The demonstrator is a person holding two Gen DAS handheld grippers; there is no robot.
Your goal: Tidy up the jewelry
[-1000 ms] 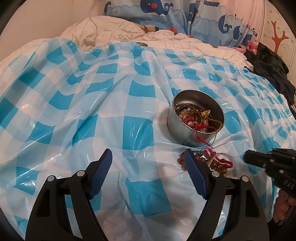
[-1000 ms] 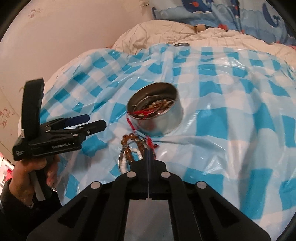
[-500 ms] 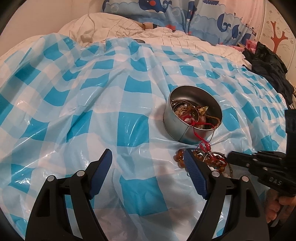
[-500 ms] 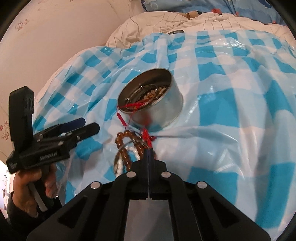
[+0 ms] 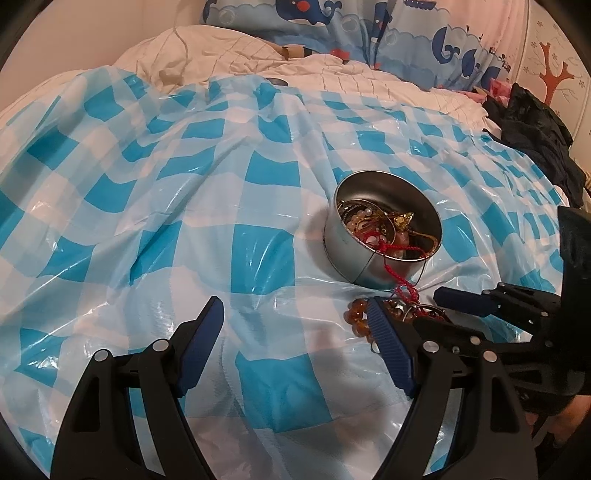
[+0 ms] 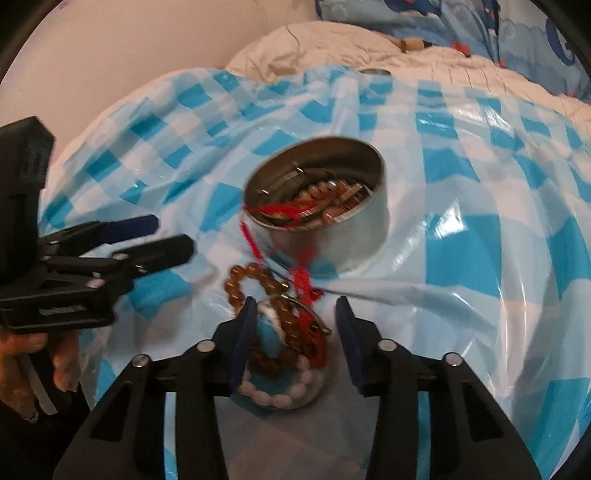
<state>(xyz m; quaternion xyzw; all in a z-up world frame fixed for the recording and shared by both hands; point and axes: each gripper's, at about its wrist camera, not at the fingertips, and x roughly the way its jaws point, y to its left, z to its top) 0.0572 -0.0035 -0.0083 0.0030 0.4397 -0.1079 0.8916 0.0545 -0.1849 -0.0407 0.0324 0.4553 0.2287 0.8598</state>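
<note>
A round metal tin [image 5: 369,266] [image 6: 343,236] holding several pieces of jewelry sits on the checked sheet. A red cord [image 5: 392,271] [image 6: 252,240] hangs over its rim down to a heap just in front of it. The heap is an amber bead bracelet [image 5: 355,318] [image 6: 243,275], a white bead bracelet [image 6: 282,398] and a thin metal ring. My right gripper [image 6: 296,303] [image 5: 441,308] is low over the heap with its jaws opening. The bracelets lie between the pads, which do not press on them. My left gripper [image 5: 295,308] [image 6: 173,234] stands open and empty beside the heap.
A blue and white checked plastic sheet [image 5: 184,206] covers the bed. A white quilt [image 5: 229,55] and a whale-print pillow [image 5: 332,22] lie at the back, dark clothes [image 5: 532,125] at the right. A person's hand [image 6: 33,354] holds the left gripper.
My right gripper was shut and now stands partly open. It has sunk closer over the bracelet heap. The left gripper has stayed where it was, still open.
</note>
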